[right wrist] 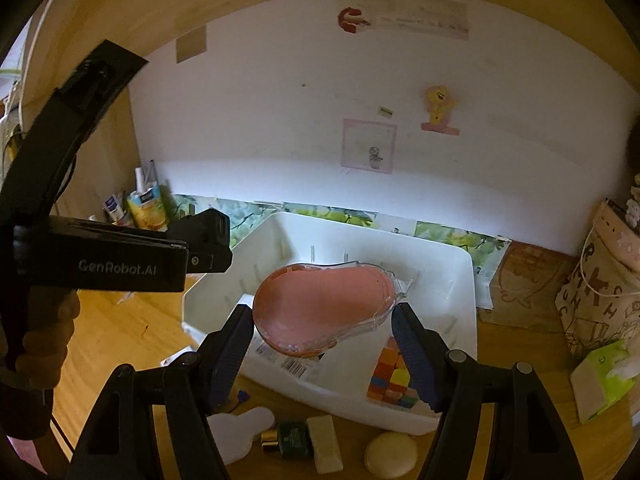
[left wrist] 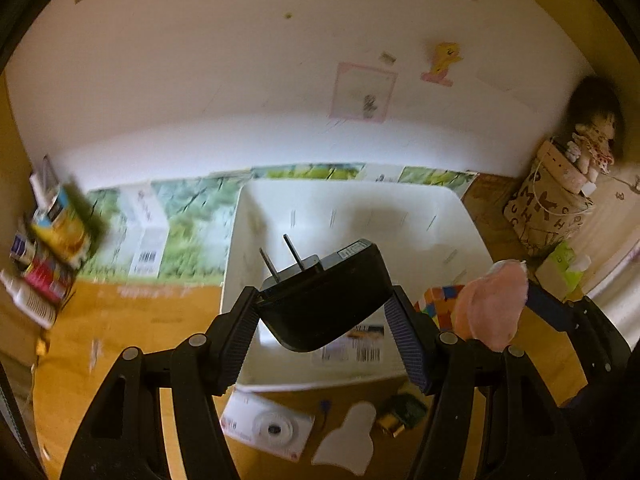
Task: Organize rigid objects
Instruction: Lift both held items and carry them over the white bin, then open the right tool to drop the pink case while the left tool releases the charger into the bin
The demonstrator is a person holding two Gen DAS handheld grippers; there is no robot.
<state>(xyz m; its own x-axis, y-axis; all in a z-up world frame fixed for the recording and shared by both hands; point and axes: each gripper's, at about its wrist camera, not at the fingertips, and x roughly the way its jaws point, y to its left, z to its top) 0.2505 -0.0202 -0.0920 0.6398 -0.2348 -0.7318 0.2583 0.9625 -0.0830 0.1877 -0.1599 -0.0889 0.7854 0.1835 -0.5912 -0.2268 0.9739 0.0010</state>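
Note:
My left gripper is shut on a black power adapter with two metal prongs, held above the white bin. My right gripper is shut on a pink pear-shaped case with a clear rim, held over the same white bin. The pink case also shows in the left wrist view. A multicoloured cube lies inside the bin at its near right corner. On the wooden table before the bin lie a white camera, a white bunny-shaped piece, a dark green bottle, a white block and a cream round.
Boxes and tubes stand at the table's left. A patterned bag and a green tissue pack stand at the right. A white wall with stickers rises behind the bin. The left gripper's body crosses the right wrist view's left side.

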